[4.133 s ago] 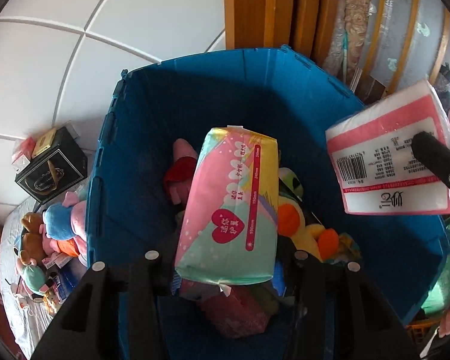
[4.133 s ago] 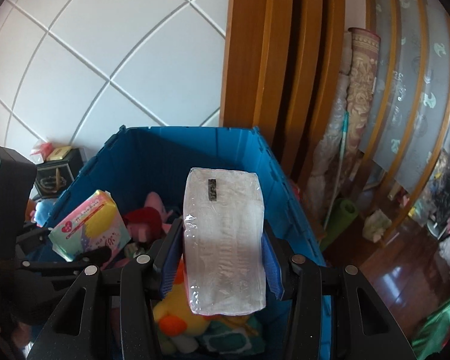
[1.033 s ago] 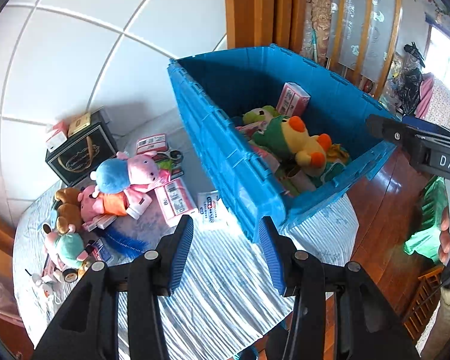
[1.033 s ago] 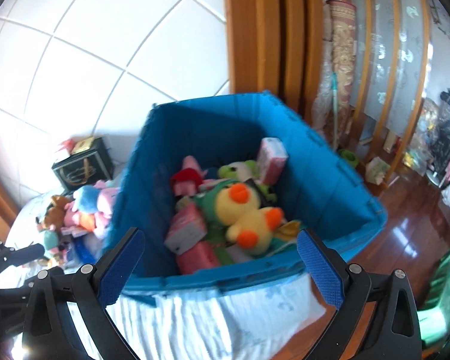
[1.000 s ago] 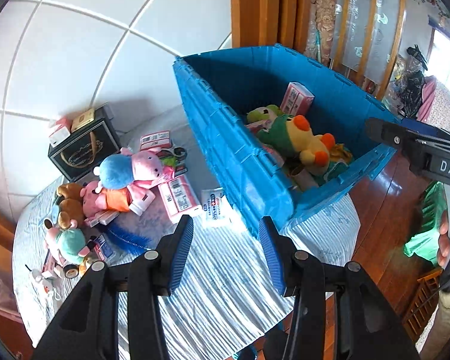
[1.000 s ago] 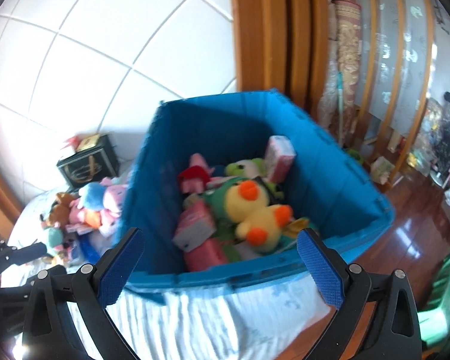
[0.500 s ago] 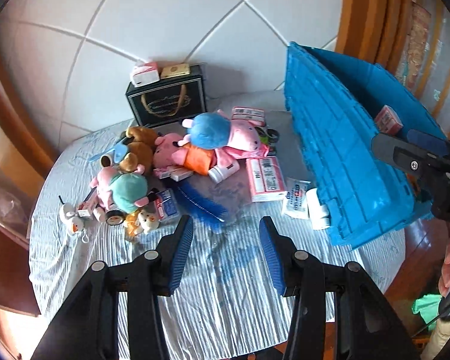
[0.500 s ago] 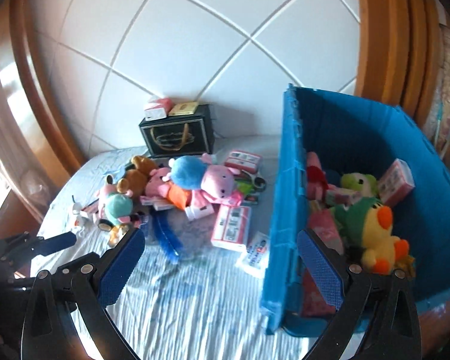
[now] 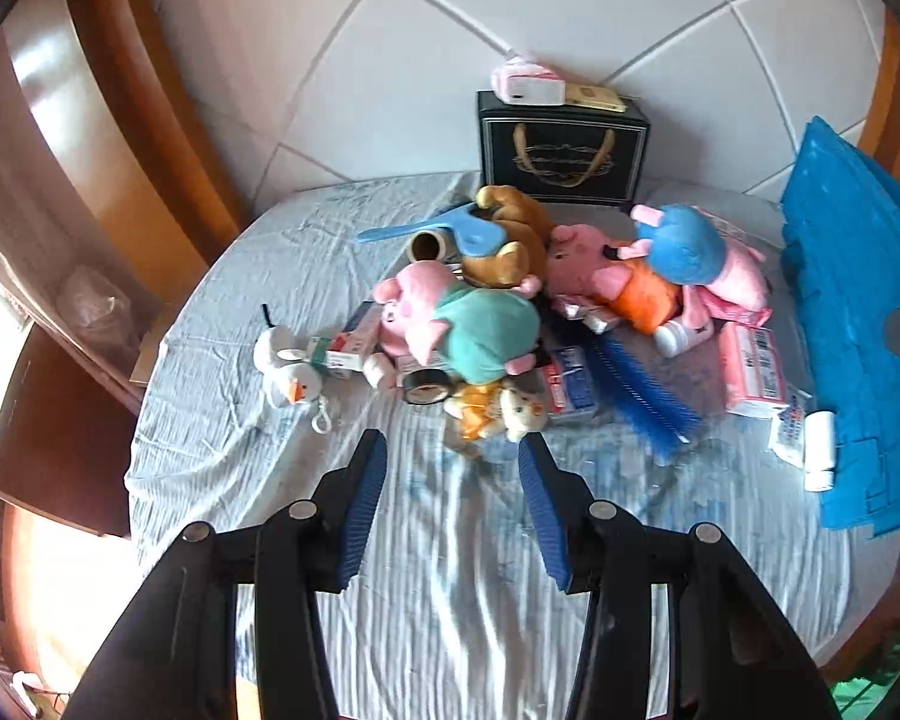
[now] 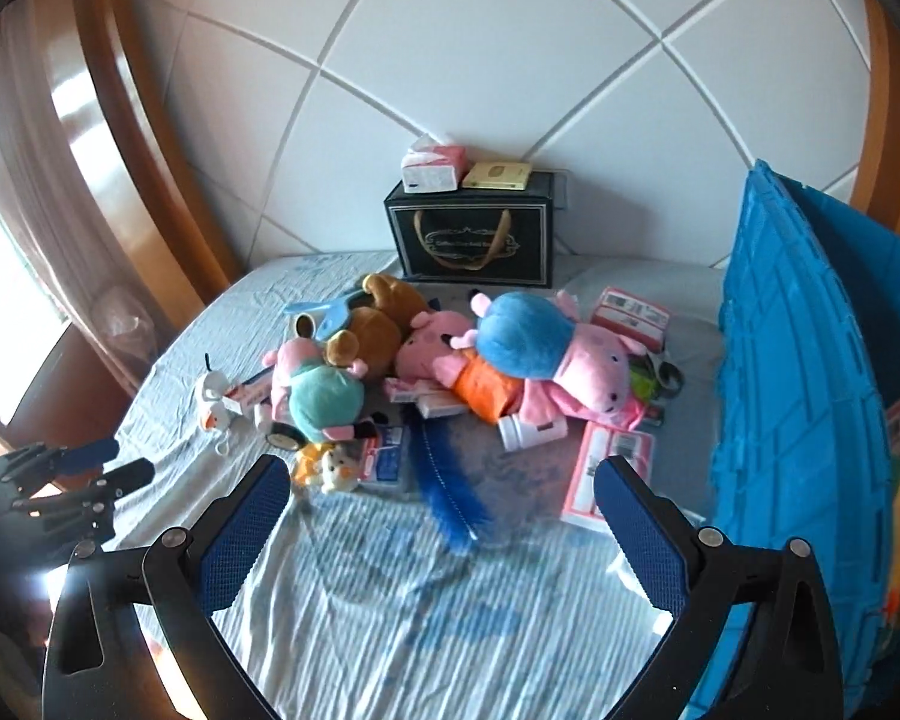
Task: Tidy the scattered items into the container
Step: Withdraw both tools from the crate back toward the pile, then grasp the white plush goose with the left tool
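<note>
Scattered on the striped cloth is a pile of plush toys: a teal-dressed pig [image 9: 480, 330], a brown bear [image 9: 510, 246], an orange-dressed pig [image 9: 606, 282] and a blue-dressed pig [image 9: 690, 246] [image 10: 534, 342]. A blue brush [image 9: 642, 387] [image 10: 450, 492], a pink pack [image 9: 750, 369] [image 10: 612, 468] and a small orange and white plush [image 9: 498, 411] lie nearer. The blue crate [image 9: 858, 312] [image 10: 798, 360] stands at the right. My left gripper [image 9: 453, 474] hovers open and empty just short of the small plush. My right gripper [image 10: 438, 480] is wide open and empty above the cloth before the brush.
A black gift box [image 9: 561, 150] [image 10: 468, 240] with a tissue pack on top stands at the back wall. A white duck toy [image 9: 285, 369] lies left of the pile, a white bottle [image 9: 819, 444] against the crate. Wooden frames border the left.
Both grippers let go of their packs into the crate, then swung left from the crate toward the pile on the table. Both are now lower and nearer the toys, still empty.
</note>
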Demonstrator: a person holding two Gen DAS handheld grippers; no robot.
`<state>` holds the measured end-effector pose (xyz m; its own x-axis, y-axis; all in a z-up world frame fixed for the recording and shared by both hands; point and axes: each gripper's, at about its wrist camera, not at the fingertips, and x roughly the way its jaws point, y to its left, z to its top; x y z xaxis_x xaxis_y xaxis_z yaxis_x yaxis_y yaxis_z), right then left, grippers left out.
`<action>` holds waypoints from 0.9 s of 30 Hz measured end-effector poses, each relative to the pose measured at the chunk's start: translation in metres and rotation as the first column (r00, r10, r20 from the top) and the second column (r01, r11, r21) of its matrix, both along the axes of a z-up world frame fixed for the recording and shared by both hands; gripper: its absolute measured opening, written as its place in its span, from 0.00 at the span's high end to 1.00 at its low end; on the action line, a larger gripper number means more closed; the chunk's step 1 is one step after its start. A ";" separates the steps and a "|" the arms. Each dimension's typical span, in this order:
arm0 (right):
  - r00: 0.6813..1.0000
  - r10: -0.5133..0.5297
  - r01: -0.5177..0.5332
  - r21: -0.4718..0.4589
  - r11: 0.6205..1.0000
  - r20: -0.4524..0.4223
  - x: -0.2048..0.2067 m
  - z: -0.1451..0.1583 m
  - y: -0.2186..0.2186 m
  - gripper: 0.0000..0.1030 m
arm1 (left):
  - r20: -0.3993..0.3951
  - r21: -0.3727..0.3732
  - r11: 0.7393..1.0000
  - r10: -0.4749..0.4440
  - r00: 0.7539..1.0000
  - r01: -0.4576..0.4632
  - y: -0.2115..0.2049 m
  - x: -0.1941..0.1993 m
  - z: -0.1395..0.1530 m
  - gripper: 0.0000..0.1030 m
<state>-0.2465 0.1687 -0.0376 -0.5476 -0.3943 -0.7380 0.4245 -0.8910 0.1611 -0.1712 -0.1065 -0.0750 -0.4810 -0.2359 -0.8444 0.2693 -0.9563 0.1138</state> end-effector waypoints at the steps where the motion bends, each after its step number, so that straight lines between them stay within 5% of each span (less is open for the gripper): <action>1: 1.000 -0.005 0.005 0.001 1.000 0.009 -0.003 -0.005 -0.011 0.00 | 0.006 0.001 1.000 0.010 1.000 -0.010 -0.020 -0.001 -0.005 0.56; 9: 0.991 -0.103 0.099 0.050 0.994 0.090 -0.016 -0.056 -0.107 0.00 | 0.126 0.019 0.999 0.031 0.992 -0.034 -0.169 -0.016 -0.073 0.56; 14: 0.977 -0.168 0.156 0.096 0.983 0.133 -0.017 -0.095 -0.151 0.00 | 0.113 0.038 0.998 0.042 0.993 -0.047 -0.223 -0.020 -0.113 0.56; 19: 0.974 -0.161 0.138 0.145 0.980 0.160 -0.022 -0.144 -0.193 0.01 | 0.107 0.083 0.993 0.074 0.991 -0.083 -0.248 -0.025 -0.159 0.56; 27: 0.977 -0.025 0.001 0.115 0.993 0.213 -0.034 -0.198 -0.252 0.29 | 0.117 0.106 0.983 0.134 0.984 -0.147 -0.251 -0.051 -0.207 0.56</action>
